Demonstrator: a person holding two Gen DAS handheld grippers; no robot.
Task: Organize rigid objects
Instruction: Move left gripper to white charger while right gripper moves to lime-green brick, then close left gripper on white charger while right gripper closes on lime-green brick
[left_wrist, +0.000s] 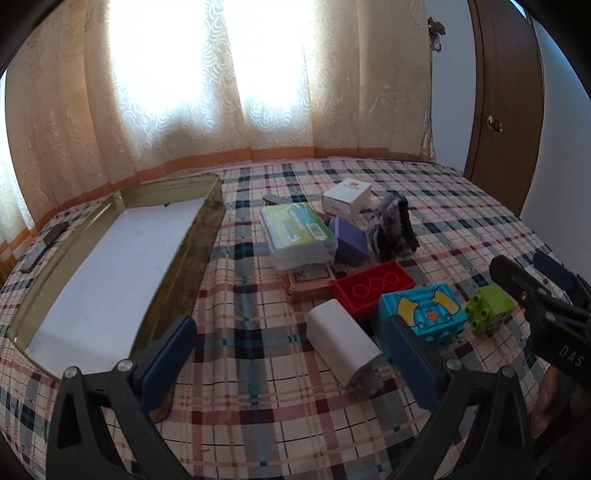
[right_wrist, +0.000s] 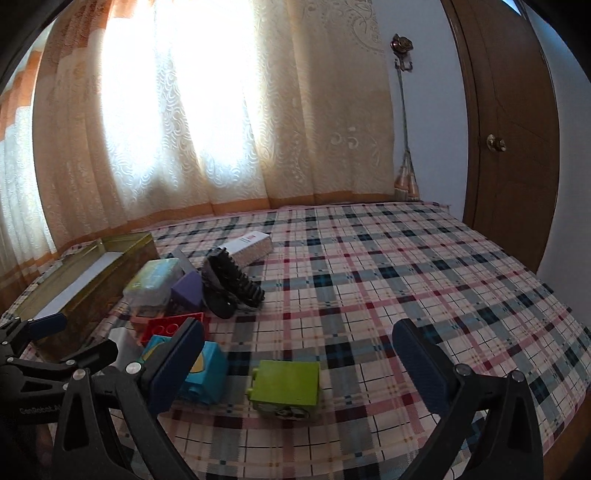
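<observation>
On the plaid bed, a heap of rigid objects lies right of an open gold tin box (left_wrist: 177, 258) with a white lining. A white charger block (left_wrist: 341, 341) lies between the fingers of my open left gripper (left_wrist: 291, 354), which holds nothing. Behind it sit a red brick (left_wrist: 373, 286), a blue printed brick (left_wrist: 423, 312) and a green brick (left_wrist: 487, 308). My right gripper (right_wrist: 299, 362) is open above the bed, with the green brick (right_wrist: 286, 386) lying between its fingers, untouched. The blue brick (right_wrist: 207, 373) sits by its left finger.
Farther back are a clear plastic case with a green label (left_wrist: 299, 234), a purple block (left_wrist: 349, 240), a black brush (left_wrist: 395, 229), a small white box (left_wrist: 347, 195) and a wooden stamp-like piece (left_wrist: 310, 282). Curtains hang behind the bed; a wooden door (right_wrist: 513, 140) stands right.
</observation>
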